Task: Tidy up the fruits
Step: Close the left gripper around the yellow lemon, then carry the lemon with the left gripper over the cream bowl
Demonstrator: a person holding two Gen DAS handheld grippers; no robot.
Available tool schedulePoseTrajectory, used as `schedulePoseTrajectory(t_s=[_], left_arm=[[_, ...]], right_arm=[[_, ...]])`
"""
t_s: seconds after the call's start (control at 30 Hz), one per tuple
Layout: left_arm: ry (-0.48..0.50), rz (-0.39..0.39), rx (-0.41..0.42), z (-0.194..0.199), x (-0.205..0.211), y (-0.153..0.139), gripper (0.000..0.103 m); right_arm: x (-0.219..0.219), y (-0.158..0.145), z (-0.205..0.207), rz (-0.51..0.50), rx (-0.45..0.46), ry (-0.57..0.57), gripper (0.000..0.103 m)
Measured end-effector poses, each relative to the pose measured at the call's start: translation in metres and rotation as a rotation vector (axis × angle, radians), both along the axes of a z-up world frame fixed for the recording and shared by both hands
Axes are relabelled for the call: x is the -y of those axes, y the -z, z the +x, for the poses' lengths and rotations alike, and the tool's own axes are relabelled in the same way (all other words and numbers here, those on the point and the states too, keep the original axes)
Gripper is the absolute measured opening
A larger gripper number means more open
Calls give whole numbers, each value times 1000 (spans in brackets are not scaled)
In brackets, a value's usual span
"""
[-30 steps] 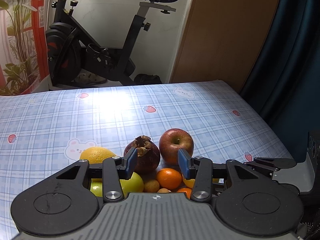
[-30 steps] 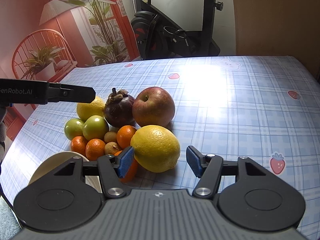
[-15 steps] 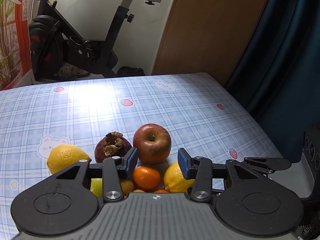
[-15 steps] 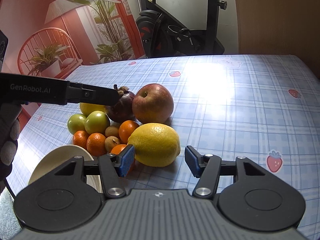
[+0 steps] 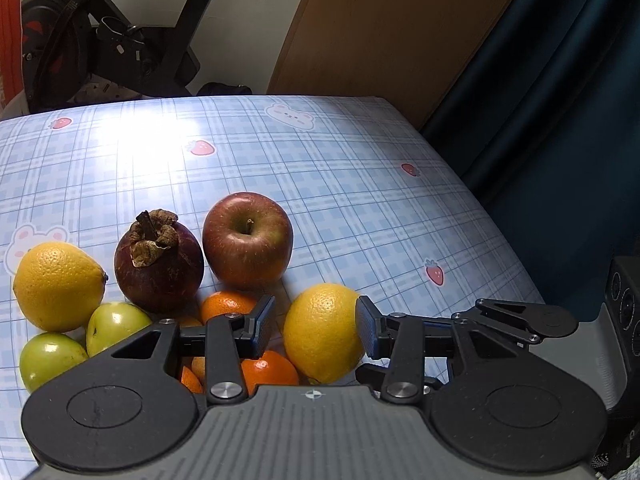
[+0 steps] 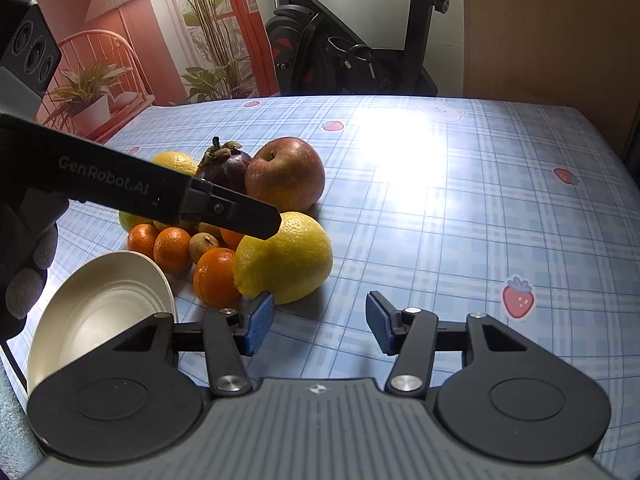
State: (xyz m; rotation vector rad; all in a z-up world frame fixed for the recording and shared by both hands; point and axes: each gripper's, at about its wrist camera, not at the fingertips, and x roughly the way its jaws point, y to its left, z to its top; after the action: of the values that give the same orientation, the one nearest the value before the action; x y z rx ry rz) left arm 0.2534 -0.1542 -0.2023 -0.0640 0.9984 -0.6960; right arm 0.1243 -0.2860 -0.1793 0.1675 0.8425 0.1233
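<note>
The left gripper has come down and swung across the pile over the last second: a second ago its jaws framed the mangosteen and apple, and now they bracket the near lemon, which sits on the tablecloth at the right edge of the heap, touching the tangerines. Its fingers stand narrow, at about the lemon's width, one pad at each flank; from above the right pad looks to meet the peel, but whether either pad presses I cannot tell, and the lemon still rests on the cloth. In the right wrist view the left gripper's tip lies over the top of that lemon, so it is arriving from above and behind. The right gripper hangs just short of the same lemon with nothing between its fingers, and its jaws are closing on empty air; it looks to be giving way. The white bowl lies tilted at the near left, empty, just beside the tangerines. This suggests the lemon goes first, by the left hand, with the bowl a likely home. The second lemon, two green fruits and small brown ones wait untouched. Risk: a round, smooth lemon gripped off-centre may squirt sideways into the apple.
</note>
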Motion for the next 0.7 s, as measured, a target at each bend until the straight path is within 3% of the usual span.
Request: schedulePoseTrajectory(t_s=[0.23,0.7], left_arm=[[20,-12,-22,1,6,2,46],[37,-28,-24,2,11,7,43]], right_arm=[[-7,0,2,16,11,-34,57],[-6,11,17,99,44,20,63]])
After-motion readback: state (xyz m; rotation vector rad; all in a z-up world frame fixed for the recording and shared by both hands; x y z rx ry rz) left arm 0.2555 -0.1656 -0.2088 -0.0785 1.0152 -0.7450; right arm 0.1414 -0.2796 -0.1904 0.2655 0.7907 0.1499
